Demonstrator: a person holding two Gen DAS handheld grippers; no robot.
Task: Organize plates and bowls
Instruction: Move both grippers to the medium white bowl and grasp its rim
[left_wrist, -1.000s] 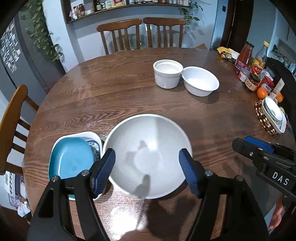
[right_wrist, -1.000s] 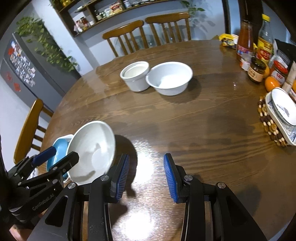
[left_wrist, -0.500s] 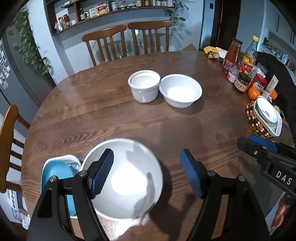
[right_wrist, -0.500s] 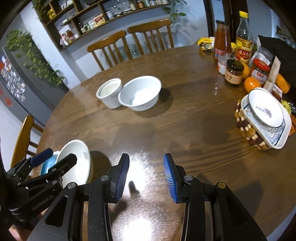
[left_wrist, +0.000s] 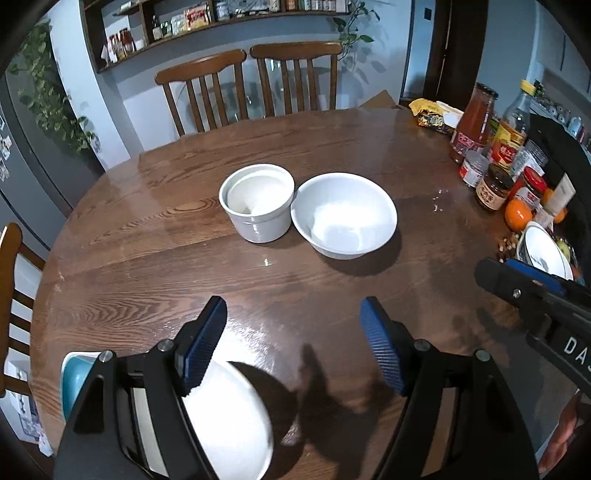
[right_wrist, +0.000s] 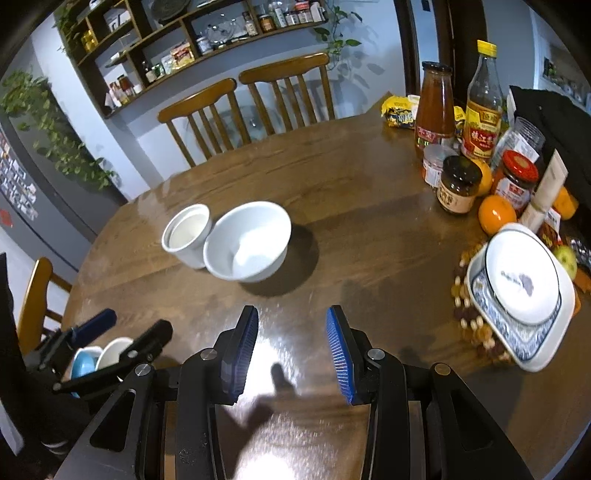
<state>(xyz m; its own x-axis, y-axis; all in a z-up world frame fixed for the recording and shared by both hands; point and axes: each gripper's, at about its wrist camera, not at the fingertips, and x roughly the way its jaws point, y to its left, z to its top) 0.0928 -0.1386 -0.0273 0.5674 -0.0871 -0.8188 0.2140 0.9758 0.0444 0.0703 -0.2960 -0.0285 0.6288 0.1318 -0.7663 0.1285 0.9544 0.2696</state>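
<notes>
My left gripper (left_wrist: 293, 326) is open above bare table, nothing between its fingers. Below its left finger sits a big white bowl (left_wrist: 229, 417), beside a blue dish (left_wrist: 74, 380) at the table's near-left edge. Farther off stand a white ramekin (left_wrist: 258, 201) and a white bowl (left_wrist: 343, 218), touching. My right gripper (right_wrist: 291, 332) hovers open and empty over the table, and shows at the right edge of the left wrist view (left_wrist: 502, 271). From the right wrist I see the ramekin (right_wrist: 186, 234), the white bowl (right_wrist: 247, 240), and a white saucer (right_wrist: 517, 273) on a blue-patterned dish (right_wrist: 491, 314).
Bottles, jars and oranges (right_wrist: 496, 214) crowd the table's right side, behind the patterned dish and its beaded mat (right_wrist: 469, 325). Two wooden chairs (left_wrist: 251, 88) stand at the far edge, another at the left (left_wrist: 11, 277). A person's hand shows at the lower right (left_wrist: 565, 435).
Both grippers have travelled forward over the table toward the ramekin and white bowl. The big white bowl, earlier between the left fingers, now lies below and to the left. Jaw openings look the same.
</notes>
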